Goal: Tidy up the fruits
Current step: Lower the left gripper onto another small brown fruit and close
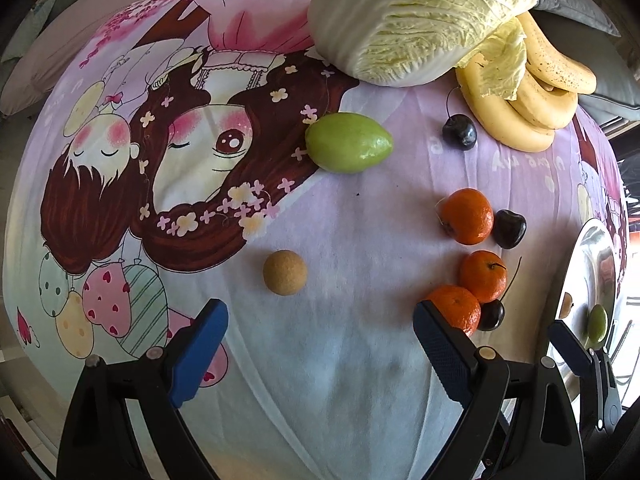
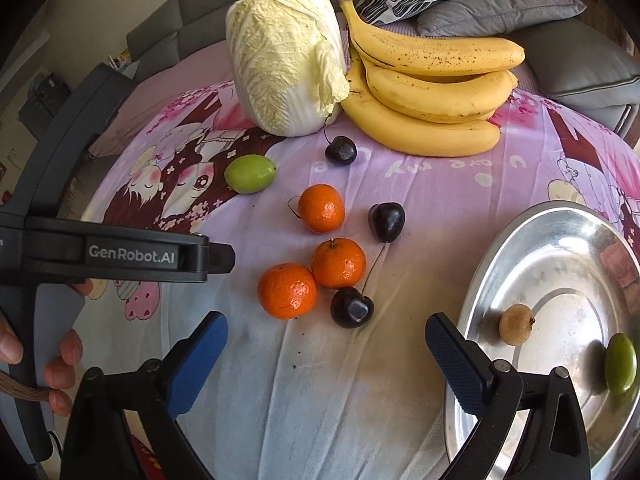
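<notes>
My left gripper (image 1: 320,344) is open and empty above the cloth, with a tan longan (image 1: 285,272) just ahead of it. A green fruit (image 1: 348,142) lies farther off. Three mandarins (image 2: 338,263) and three dark cherries (image 2: 352,307) lie in the middle. My right gripper (image 2: 326,354) is open and empty, just short of the nearest mandarin (image 2: 287,290). The steel plate (image 2: 516,248) at the right holds a brown longan (image 2: 516,325) and a green fruit (image 2: 620,363).
A napa cabbage (image 2: 286,64) and a bunch of bananas (image 2: 432,92) stand at the back of the cartoon-print cloth (image 2: 440,168). Sofa cushions (image 2: 500,8) lie behind. The left gripper's body (image 2: 120,256) reaches in from the left of the right wrist view.
</notes>
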Action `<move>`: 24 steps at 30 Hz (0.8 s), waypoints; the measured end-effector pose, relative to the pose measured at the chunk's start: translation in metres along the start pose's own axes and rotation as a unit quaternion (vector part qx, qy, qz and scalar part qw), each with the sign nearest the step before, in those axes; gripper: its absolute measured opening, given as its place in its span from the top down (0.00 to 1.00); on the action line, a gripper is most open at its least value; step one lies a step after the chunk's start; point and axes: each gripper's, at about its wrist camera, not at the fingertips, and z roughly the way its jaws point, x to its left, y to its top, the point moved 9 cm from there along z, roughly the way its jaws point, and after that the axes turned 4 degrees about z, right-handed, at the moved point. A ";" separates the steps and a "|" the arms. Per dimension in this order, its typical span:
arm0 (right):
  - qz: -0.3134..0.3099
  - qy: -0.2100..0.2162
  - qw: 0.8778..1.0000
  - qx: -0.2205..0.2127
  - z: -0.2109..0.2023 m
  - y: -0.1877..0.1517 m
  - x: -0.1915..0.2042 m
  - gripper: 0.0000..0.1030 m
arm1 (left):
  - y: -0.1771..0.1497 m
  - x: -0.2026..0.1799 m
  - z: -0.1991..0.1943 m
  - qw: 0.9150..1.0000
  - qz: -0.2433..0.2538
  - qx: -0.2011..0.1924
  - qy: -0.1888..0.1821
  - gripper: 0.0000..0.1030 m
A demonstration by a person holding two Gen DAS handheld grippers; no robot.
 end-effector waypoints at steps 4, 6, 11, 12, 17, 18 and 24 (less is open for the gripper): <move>-0.008 -0.006 1.000 0.014 0.013 -0.003 0.005 0.06 | 0.007 0.017 0.010 1.000 -0.008 0.004 -0.003 0.09; -0.012 -0.013 1.000 0.025 0.021 -0.005 0.006 0.07 | 0.009 0.019 0.014 1.000 -0.012 0.005 -0.009 0.10; -0.015 -0.017 0.999 0.033 0.030 -0.006 0.008 0.17 | 0.022 0.030 0.029 1.000 -0.008 0.010 -0.013 0.20; -0.015 -0.017 0.999 0.035 0.032 -0.007 0.008 0.19 | 0.023 0.031 0.033 1.000 -0.009 0.012 -0.015 0.23; -0.013 -0.023 0.998 0.048 0.042 -0.012 0.008 0.25 | 0.025 0.039 0.042 1.000 -0.004 0.016 -0.005 0.36; -0.013 -0.023 0.998 0.050 0.043 -0.013 0.009 0.27 | 0.025 0.039 0.043 1.000 -0.001 0.018 -0.003 0.42; -0.010 -0.026 0.998 0.051 0.045 -0.013 0.008 0.28 | 0.030 0.024 0.036 1.000 0.008 0.018 -0.005 0.63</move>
